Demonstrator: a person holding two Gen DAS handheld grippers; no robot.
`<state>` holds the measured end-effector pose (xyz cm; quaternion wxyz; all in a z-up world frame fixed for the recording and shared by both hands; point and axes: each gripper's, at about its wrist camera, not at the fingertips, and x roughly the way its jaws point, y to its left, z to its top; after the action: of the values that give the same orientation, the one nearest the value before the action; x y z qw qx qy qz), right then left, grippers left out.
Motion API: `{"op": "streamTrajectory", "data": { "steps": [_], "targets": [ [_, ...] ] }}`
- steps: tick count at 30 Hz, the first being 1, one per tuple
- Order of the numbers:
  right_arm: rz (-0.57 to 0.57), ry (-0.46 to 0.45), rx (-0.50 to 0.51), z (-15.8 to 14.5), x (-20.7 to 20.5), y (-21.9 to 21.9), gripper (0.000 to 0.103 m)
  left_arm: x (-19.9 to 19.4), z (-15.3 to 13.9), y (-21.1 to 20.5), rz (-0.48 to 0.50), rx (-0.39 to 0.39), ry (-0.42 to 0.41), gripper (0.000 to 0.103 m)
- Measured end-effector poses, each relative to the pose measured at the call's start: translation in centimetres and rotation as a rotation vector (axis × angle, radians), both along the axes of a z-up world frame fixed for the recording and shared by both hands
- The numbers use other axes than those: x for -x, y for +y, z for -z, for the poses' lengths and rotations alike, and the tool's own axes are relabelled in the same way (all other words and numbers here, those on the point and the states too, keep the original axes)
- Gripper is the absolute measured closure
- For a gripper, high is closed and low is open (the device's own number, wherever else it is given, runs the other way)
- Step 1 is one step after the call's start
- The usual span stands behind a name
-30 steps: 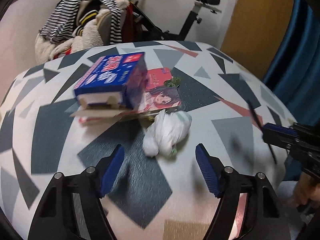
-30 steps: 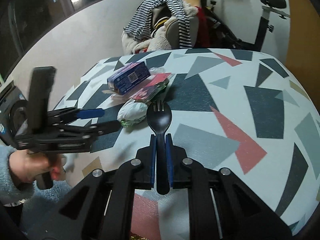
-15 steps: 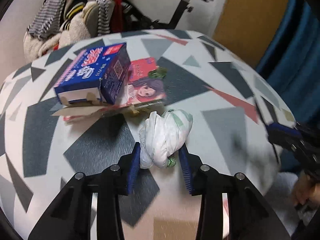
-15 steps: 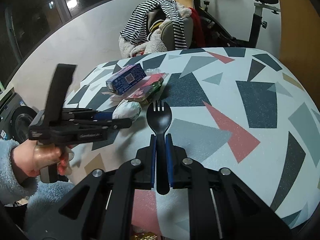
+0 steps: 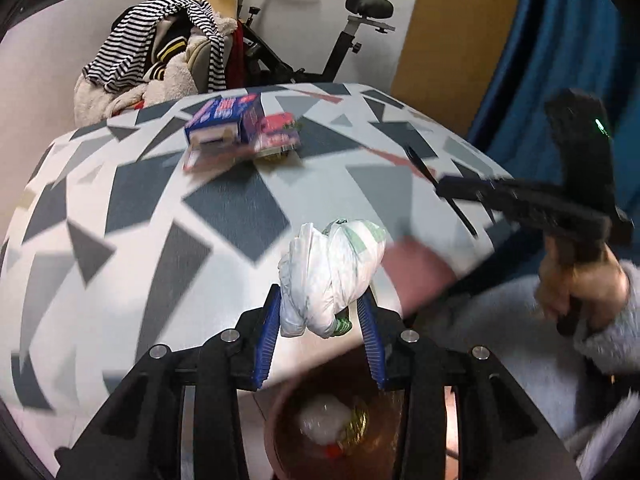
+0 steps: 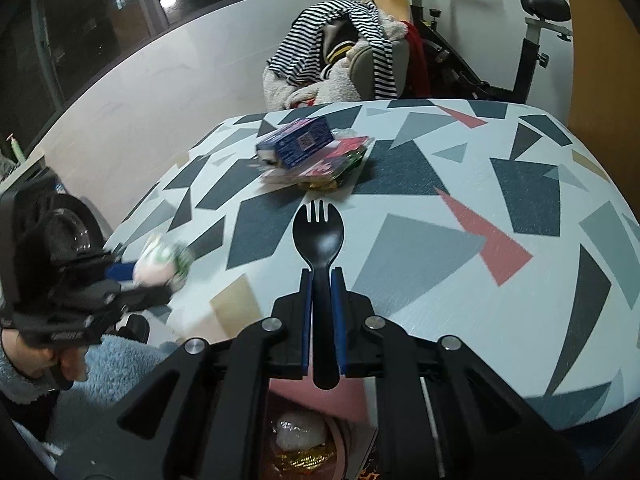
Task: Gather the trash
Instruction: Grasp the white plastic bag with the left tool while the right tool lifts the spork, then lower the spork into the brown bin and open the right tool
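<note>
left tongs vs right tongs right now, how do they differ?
The left tongs are shut on the crumpled white bag, jaws fairly wide apart around its bulk. The right tongs are shut on the black spork, jaws nearly together on its thin handle. Shared: both carry trash at the table's near edge, above the bin.

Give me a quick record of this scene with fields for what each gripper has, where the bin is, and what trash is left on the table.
left gripper: shut on crumpled white bag, near table edge
right gripper: shut on black spork
bin: brown, below the table edge, already holds wrappers
left on table: blue box on flat red packet
background: exercise bike, striped clothes on chair
</note>
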<state>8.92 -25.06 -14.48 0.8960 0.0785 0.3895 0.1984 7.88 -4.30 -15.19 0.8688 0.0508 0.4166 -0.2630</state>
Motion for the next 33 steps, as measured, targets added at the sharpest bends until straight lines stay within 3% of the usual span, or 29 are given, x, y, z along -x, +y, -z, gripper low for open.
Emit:
{"op": "streamTrajectory", "data": {
  "steps": [6,12,20,27,33],
  "targets": [
    [-0.042,0.014,0.001,0.3,2.2,1.4,0.09,4.9,1.2,1.8,-0.038,0.019,0.019,0.066],
    [-0.103,0.059,0.012,1.8,4.4,3.4,0.09,7.2,1.4,3.7,-0.099,0.05,0.018,0.066],
    [-0.206,0.156,0.047,5.8,7.2,6.9,0.09,8.0,0.7,5.6,-0.158,0.082,0.003,0.066],
    [-0.32,0.197,0.175,9.0,8.3,10.4,0.09,8.5,0.7,6.2,-0.18,0.092,-0.004,0.066],
    [-0.317,0.231,0.192,10.2,8.0,10.7,0.089,9.0,0.8,6.3,-0.184,0.086,-0.004,0.066]
  ]
}}
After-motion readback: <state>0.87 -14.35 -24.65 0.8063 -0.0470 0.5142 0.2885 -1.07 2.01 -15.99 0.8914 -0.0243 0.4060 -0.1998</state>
